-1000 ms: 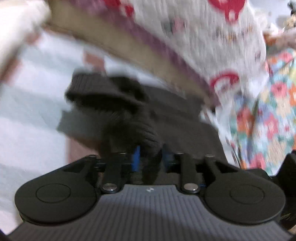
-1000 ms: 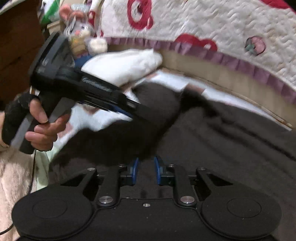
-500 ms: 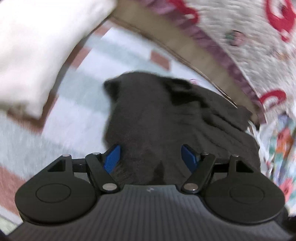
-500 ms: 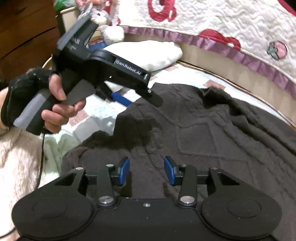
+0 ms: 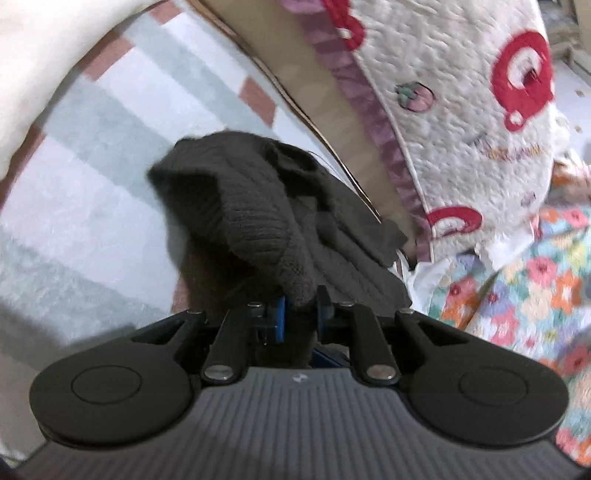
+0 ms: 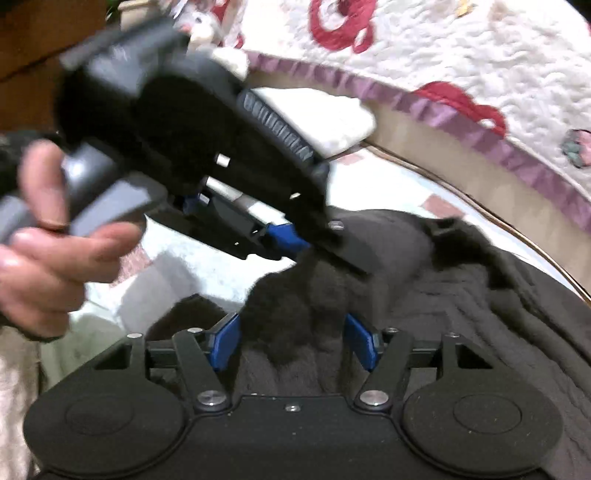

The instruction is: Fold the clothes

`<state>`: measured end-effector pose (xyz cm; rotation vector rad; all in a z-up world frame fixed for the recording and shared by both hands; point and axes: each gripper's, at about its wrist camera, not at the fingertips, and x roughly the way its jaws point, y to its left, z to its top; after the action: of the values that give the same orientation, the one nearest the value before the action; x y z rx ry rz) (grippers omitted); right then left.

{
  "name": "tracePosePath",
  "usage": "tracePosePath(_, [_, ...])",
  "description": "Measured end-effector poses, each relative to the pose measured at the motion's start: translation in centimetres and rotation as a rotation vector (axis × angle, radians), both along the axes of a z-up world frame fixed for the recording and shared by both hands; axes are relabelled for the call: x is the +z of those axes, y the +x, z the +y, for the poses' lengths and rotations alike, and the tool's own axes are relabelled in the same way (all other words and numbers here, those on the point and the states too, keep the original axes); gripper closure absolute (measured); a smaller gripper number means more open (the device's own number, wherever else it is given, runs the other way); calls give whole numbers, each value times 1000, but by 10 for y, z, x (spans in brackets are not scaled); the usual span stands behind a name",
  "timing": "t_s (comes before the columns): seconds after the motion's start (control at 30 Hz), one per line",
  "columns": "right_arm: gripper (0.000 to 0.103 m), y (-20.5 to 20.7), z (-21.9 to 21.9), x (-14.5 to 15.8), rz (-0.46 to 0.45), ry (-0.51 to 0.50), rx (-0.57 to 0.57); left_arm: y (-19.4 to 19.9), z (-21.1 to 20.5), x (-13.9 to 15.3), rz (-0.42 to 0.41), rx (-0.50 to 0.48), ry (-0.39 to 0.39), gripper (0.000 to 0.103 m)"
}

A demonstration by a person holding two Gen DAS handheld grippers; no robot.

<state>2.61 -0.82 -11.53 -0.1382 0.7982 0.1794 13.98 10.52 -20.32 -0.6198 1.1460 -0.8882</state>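
A dark brown knitted sweater (image 5: 266, 221) lies on a bed with a pale checked sheet (image 5: 92, 155). My left gripper (image 5: 299, 314) is shut on a ribbed edge of the sweater and lifts a fold of it. In the right wrist view the sweater (image 6: 461, 314) fills the lower right. My right gripper (image 6: 291, 341) is open, its blue pads either side of a raised bunch of the knit. The left gripper (image 6: 291, 236), held in a hand, shows there just above that bunch, pinching the cloth.
A white quilt with red prints and a purple frill (image 5: 461, 110) hangs along the bed's far side. A white pillow (image 6: 325, 118) lies behind the left gripper. A flowered cloth (image 5: 517, 295) is at the right. A wooden cabinet (image 6: 48, 33) stands at the upper left.
My left gripper, open half a second ago, has shut on the sweater's ribbed edge and lifted it. My right gripper has opened wider over the knit.
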Motion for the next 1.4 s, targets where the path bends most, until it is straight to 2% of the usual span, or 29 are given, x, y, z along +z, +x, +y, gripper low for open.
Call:
tracePosePath(0.03, [51, 5, -3, -2, -6, -3, -3, -1, 0, 5, -37, 2, 27, 86])
tracePosePath(0.07, [84, 6, -10, 0, -13, 25, -17, -2, 1, 10, -74, 13, 55, 78])
tracePosePath(0.1, [88, 7, -21, 1, -19, 77, -41, -2, 4, 15, -108, 31, 73, 65])
tracePosePath(0.17, [89, 5, -55, 5, -21, 280, -136, 1, 13, 21, -145, 89, 55, 47])
tracePosePath(0.2, [89, 3, -74, 3, -18, 372, -197, 2, 18, 24, -158, 119, 40, 43])
tracePosePath(0.23, [89, -1, -91, -1, -10, 424, -259, 5, 21, 24, -156, 137, 22, 43])
tracePosePath(0.3, [89, -10, -123, -9, 9, 509, -376, 13, 22, 16, -90, 123, -35, 43])
tracePosePath(0.37, [89, -19, -141, -19, 32, 503, -459, 20, 15, 1, 22, 66, -125, 43])
tracePosePath(0.4, [89, -23, -144, -25, 41, 510, -478, 19, 7, -1, 23, 44, -112, 43])
tracePosePath(0.53, [88, -40, -155, -46, 69, 542, -550, 7, -34, 0, -99, -50, 83, 43])
tracePosePath(0.67, [88, -42, -153, -51, 55, 552, -547, -1, -62, -16, -99, -107, 163, 42])
tracePosePath(0.77, [88, -41, -152, -49, 67, 555, -547, -19, -77, -21, -168, -203, 224, 42])
tracePosePath(0.83, [86, -41, -148, -44, 81, 558, -524, -30, -93, -18, -254, -252, 290, 40])
tracePosePath(0.87, [88, -42, -143, -41, 88, 546, -500, -34, -98, -16, -288, -262, 314, 36])
tracePosePath(0.93, [89, -43, -129, -35, 89, 454, -432, -37, -102, -13, -339, -254, 343, 34])
tracePosePath(0.97, [89, -44, -125, -34, 89, 421, -409, -36, -102, -12, -340, -238, 346, 34])
tracePosePath(1.07, [90, -46, -123, -37, 95, 417, -398, -30, -94, -13, -301, -162, 334, 34])
tracePosePath(1.13, [90, -48, -125, -40, 96, 428, -403, -29, -90, -10, -322, -134, 344, 39])
tracePosePath(1.2, [90, -51, -125, -41, 94, 433, -400, -29, -89, -7, -356, -123, 371, 79])
tracePosePath(1.23, [90, -52, -125, -42, 95, 442, -396, -29, -88, -5, -371, -115, 382, 80])
tracePosePath(1.3, [86, -52, -123, -42, 110, 468, -379, -30, -87, 1, -400, -87, 389, 95])
tracePosePath(1.4, [86, -49, -115, -40, 228, 530, -292, -39, -67, 32, -487, 53, 423, 100])
